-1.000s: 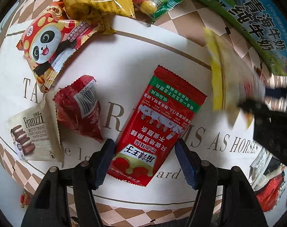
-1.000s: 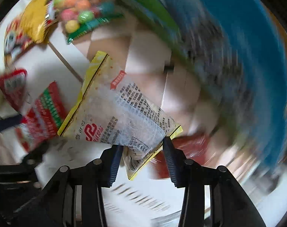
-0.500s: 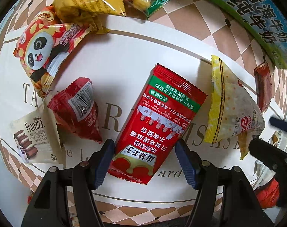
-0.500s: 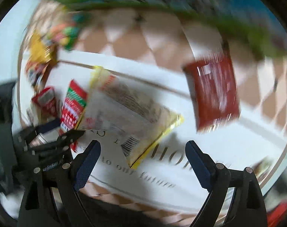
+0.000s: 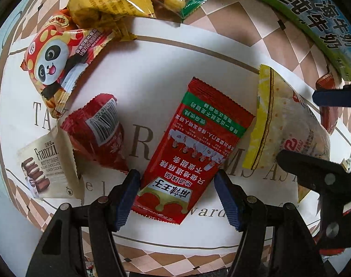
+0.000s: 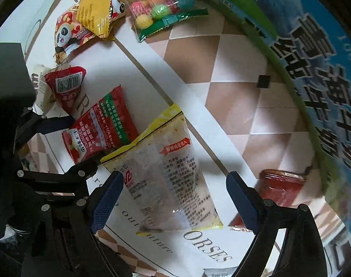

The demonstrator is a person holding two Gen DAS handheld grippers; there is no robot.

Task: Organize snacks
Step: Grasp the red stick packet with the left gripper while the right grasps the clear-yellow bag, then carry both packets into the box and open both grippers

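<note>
R gripper (image 6: 173, 198) jaws just opened, yellow pack (image 6: 166, 173) lies loose btwn them. L gripper (image 5: 177, 196) open astride red packet (image 5: 191, 157); prob needs to close next.

both grippers pointing steeply down — left gripper (image 5: 176, 198) half-spread, right gripper (image 6: 174, 199) wide apart, jaws just opened

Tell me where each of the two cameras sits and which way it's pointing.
Left wrist: on the left gripper, looking steeply down at the red-and-green packet between its blue pads; the right gripper shows at right.
Right wrist: on the right gripper, looking down at the yellow-edged clear packet between its open jaws; the left gripper shows at left.
Shared: both packets, panda packet, candy-ball bag.
</note>
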